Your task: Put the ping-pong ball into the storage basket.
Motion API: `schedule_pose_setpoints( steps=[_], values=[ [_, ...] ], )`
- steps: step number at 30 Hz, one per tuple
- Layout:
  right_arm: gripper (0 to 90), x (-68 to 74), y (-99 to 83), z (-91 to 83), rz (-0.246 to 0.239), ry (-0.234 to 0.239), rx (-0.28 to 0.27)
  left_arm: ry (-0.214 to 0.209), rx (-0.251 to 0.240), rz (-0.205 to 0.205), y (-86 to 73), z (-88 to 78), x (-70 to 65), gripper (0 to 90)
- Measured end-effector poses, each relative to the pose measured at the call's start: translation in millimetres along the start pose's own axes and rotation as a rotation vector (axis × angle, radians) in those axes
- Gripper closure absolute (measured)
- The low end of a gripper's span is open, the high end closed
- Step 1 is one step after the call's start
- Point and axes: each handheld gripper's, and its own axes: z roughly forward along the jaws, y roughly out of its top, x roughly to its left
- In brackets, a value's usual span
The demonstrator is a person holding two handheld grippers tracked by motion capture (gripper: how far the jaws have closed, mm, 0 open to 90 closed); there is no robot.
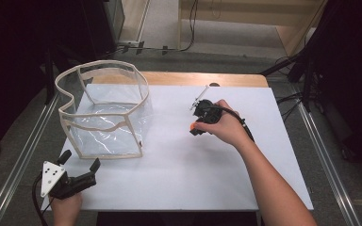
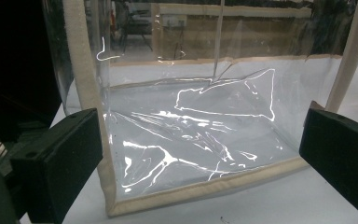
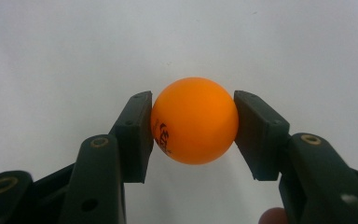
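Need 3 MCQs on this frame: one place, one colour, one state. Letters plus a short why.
1. Where does the clear bag stand?
A. table's left half
B. table's right edge
C. on the floor

2. What colour is the ball?
A. white
B. orange
C. green

3. How is the left claw?
A. shut on the ball
B. shut on the bag's trim
C. open, holding nothing

Answers:
1 A: the high view shows it on the white table, left of the right claw.
2 B: the right gripper view shows an orange ball pinched between both jaws.
3 C: the left gripper view shows its jaws wide apart, with the bag beyond them.
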Motion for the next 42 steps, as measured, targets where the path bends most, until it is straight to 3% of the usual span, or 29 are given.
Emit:
schedule_pose_setpoints(
  steps=[42],
  values=[
    [47.8, 28.4, 34.2, -0.1, -0.09, 0.03, -0.007, -0.001, 0.003, 0.002, 0.1, 0.2, -0.1, 0.0]
  ],
)
